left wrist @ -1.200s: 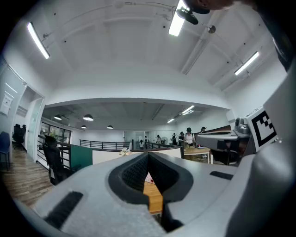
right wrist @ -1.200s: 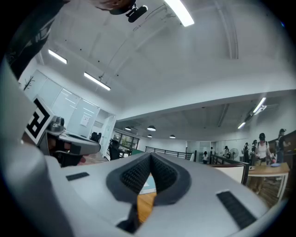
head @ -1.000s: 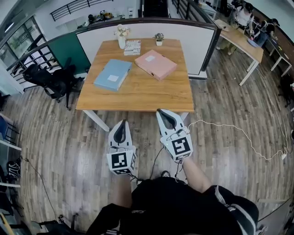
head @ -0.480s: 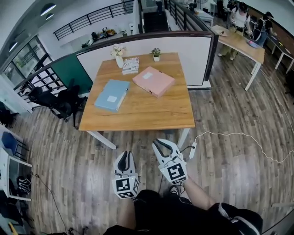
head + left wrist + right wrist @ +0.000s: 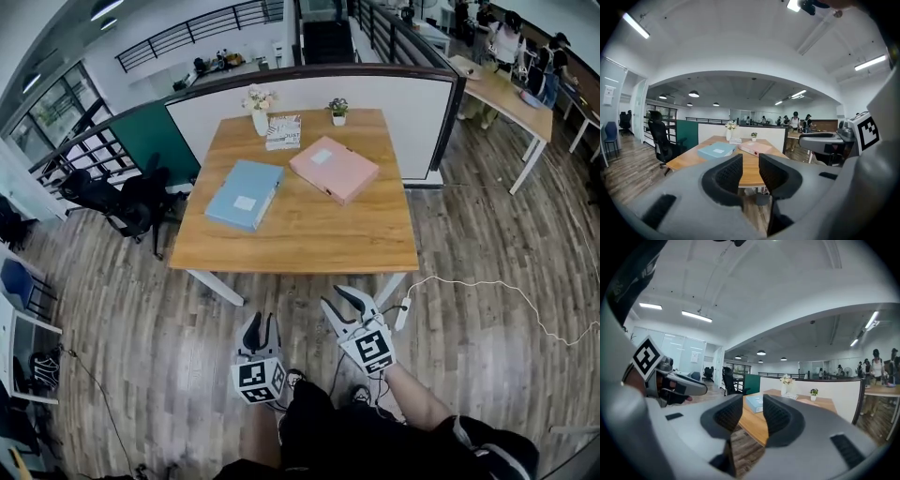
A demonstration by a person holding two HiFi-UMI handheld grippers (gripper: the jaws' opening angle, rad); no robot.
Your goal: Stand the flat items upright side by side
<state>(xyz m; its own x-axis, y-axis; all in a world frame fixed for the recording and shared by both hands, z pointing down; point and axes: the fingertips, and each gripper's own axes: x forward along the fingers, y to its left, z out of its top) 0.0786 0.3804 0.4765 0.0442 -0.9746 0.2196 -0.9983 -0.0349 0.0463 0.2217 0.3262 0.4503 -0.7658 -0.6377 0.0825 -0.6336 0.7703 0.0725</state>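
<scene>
A blue folder point(image 5: 244, 194) and a pink folder point(image 5: 334, 169) lie flat on the wooden table point(image 5: 309, 239); both show again as the blue folder point(image 5: 716, 150) and the pink folder point(image 5: 755, 147) in the left gripper view. My left gripper point(image 5: 259, 323) and right gripper point(image 5: 343, 301) hang over the floor in front of the table's near edge, well short of the folders. The jaws of both are opening, with a narrow gap and nothing between them. In the right gripper view the blue folder point(image 5: 754, 402) shows past the right gripper point(image 5: 752, 413).
A vase of flowers point(image 5: 260, 105), a small book point(image 5: 284, 131) and a small potted plant point(image 5: 338, 110) stand at the table's far edge, against a white partition point(image 5: 309, 89). A black office chair point(image 5: 117, 195) stands left of the table. A white cable point(image 5: 497, 291) crosses the floor at right.
The view has stepped back from the table, so both grippers now sit lower in the frame over the floor. Both pairs of jaws have parted from shut to a narrow gap.
</scene>
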